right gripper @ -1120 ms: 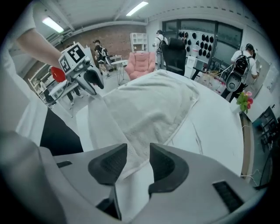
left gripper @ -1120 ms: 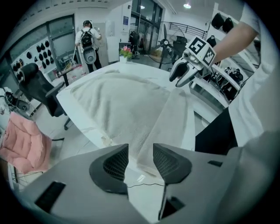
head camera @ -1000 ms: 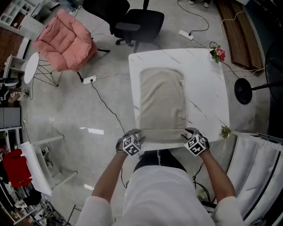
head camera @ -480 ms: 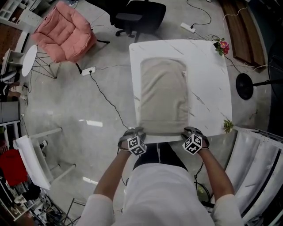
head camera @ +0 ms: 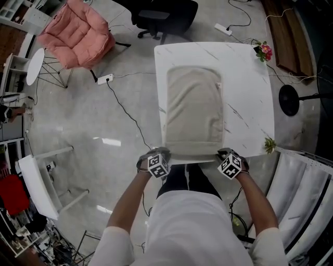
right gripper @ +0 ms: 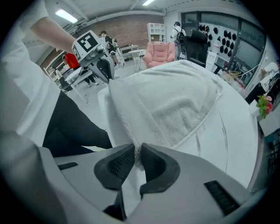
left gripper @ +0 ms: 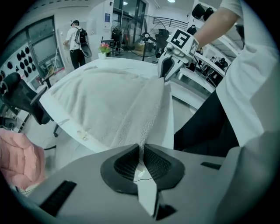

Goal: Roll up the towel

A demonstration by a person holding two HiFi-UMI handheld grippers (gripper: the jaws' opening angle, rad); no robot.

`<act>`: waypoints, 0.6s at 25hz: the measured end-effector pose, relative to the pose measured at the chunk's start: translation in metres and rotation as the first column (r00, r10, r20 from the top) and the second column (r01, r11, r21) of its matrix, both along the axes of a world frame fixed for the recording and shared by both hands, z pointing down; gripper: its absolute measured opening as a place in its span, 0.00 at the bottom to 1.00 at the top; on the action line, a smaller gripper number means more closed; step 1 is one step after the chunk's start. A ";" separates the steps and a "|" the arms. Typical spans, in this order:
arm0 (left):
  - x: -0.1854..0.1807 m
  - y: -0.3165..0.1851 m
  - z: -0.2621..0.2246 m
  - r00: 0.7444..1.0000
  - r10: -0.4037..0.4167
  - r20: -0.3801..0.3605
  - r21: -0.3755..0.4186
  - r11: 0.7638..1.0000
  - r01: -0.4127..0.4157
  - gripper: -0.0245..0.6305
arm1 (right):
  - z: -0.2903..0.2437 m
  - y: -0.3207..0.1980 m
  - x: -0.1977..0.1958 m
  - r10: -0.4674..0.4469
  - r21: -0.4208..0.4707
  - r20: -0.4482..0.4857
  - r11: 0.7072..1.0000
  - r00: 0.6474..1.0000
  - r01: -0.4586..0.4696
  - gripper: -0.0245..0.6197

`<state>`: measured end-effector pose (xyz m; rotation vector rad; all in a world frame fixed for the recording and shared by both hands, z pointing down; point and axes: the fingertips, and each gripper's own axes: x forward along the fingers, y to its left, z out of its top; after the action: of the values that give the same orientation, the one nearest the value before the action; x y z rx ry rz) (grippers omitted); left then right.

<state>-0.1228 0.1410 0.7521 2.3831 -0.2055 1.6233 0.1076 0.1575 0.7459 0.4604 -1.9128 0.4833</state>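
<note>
A beige towel (head camera: 193, 109) lies flat and lengthwise on the white marble-look table (head camera: 250, 104). My left gripper (head camera: 161, 157) is at the towel's near left corner, and my right gripper (head camera: 225, 155) is at its near right corner. In the left gripper view the jaws (left gripper: 141, 149) are closing, with the towel's (left gripper: 109, 100) edge pinched between the pads; the right gripper (left gripper: 168, 70) shows across the near hem. In the right gripper view the jaws (right gripper: 138, 157) are closing on the towel (right gripper: 170, 100) edge, and the left gripper (right gripper: 105, 68) holds the far end of the hem.
A pot of pink flowers (head camera: 263, 52) stands at the table's far right corner and a small green plant (head camera: 269, 145) near its right front edge. A pink padded chair (head camera: 78, 31), a black office chair (head camera: 164, 15), floor cables and a power strip (head camera: 104, 79) lie beyond.
Both grippers have come down onto the near edge of the towel and their jaws have closed on its two near corners. The towel itself still lies flat.
</note>
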 end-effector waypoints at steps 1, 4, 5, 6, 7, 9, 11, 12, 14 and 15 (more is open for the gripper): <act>-0.002 0.005 -0.002 1.000 0.012 -0.002 -0.009 1.000 -0.012 0.12 | -0.003 0.005 -0.001 -0.015 -0.009 0.004 1.000 1.000 0.015 0.13; -0.006 0.021 -0.007 1.000 0.030 -0.008 -0.049 0.998 -0.031 0.12 | -0.011 0.018 -0.005 -0.059 -0.035 0.004 0.998 0.998 0.060 0.13; -0.008 0.028 -0.008 0.999 0.039 -0.008 -0.068 0.997 -0.039 0.12 | -0.013 0.024 -0.007 -0.068 -0.051 0.007 0.996 0.998 0.069 0.13; -0.010 0.033 -0.009 0.999 0.048 -0.009 -0.088 0.995 -0.048 0.12 | -0.014 0.030 -0.008 -0.074 -0.070 0.013 0.995 0.997 0.074 0.13; -0.011 0.037 -0.011 0.999 0.053 -0.011 -0.109 0.993 -0.054 0.12 | -0.016 0.034 -0.010 -0.077 -0.087 0.018 0.993 0.997 0.078 0.13; -0.011 0.037 -0.016 0.999 0.048 -0.016 -0.141 0.989 -0.050 0.12 | -0.019 0.036 -0.010 -0.086 -0.100 0.020 0.991 0.996 0.087 0.13; -0.012 0.033 -0.019 0.999 0.043 -0.019 -0.161 0.986 -0.046 0.12 | -0.021 0.033 -0.012 -0.094 -0.099 0.014 0.991 0.995 0.095 0.13; -0.013 0.032 -0.020 0.999 0.048 -0.017 -0.169 0.984 -0.050 0.12 | -0.021 0.031 -0.012 -0.096 -0.101 0.010 0.990 0.995 0.096 0.13; -0.012 0.026 -0.023 0.998 0.061 -0.017 -0.187 0.980 -0.063 0.12 | -0.019 0.025 -0.012 -0.094 -0.113 0.001 0.989 0.996 0.094 0.13; -0.011 0.022 -0.023 0.998 0.063 -0.018 -0.201 0.977 -0.065 0.13 | -0.018 0.020 -0.011 -0.092 -0.119 -0.003 0.989 0.996 0.091 0.13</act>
<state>-0.1338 0.1631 0.7290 2.2658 0.0379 1.5754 0.0963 0.1780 0.7277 0.2954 -1.8761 0.5309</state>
